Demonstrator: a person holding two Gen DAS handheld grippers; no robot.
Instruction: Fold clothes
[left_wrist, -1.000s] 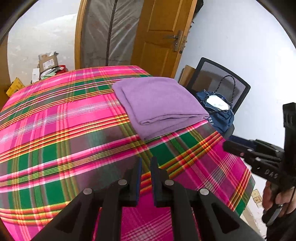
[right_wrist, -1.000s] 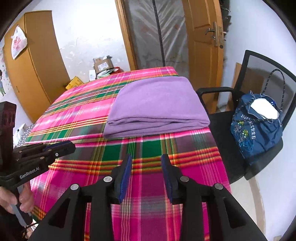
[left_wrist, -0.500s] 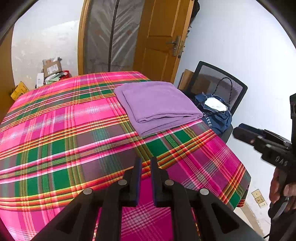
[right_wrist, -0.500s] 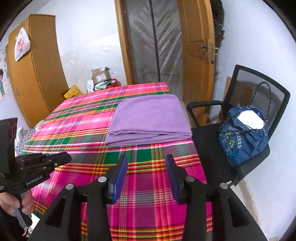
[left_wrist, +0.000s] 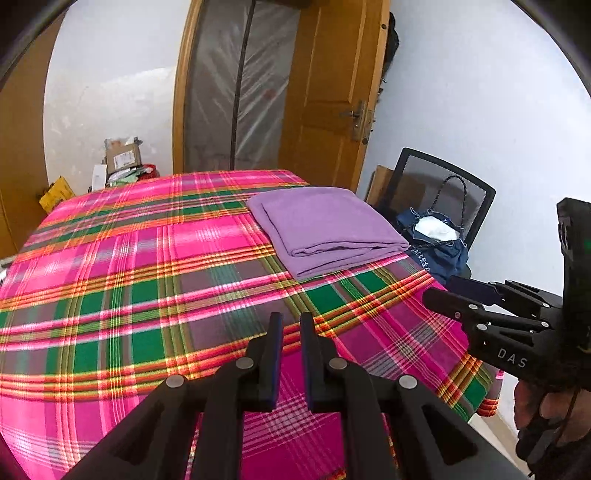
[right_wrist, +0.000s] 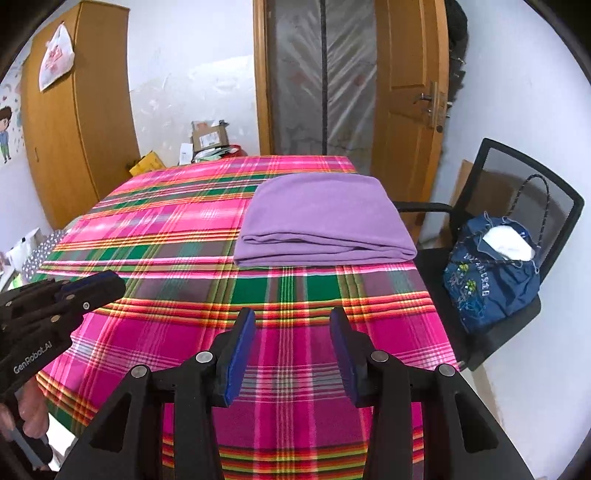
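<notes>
A purple garment (left_wrist: 325, 229) (right_wrist: 325, 221), folded into a flat rectangle, lies at the far right of a table under a pink and green plaid cloth (left_wrist: 147, 295) (right_wrist: 166, 221). My left gripper (left_wrist: 291, 321) hovers over the near part of the table, well short of the garment. Its jaws are nearly together with only a narrow slit and nothing in it. My right gripper (right_wrist: 291, 317) is open and empty, also above the near plaid and short of the garment. Each gripper shows in the other's view, the right (left_wrist: 454, 295) and the left (right_wrist: 99, 286), each held by a hand.
A black mesh chair (left_wrist: 476, 192) (right_wrist: 554, 192) with a blue bag (left_wrist: 439, 251) (right_wrist: 491, 284) on its seat stands by the table's right edge. Behind the table are a wooden door (right_wrist: 410, 92), cardboard boxes (right_wrist: 210, 136) and a wooden wardrobe (right_wrist: 74, 129) at the left.
Both grippers have drawn back from the folded garment, so it looks smaller and farther away. The right jaws have spread wider. The left jaws are as before.
</notes>
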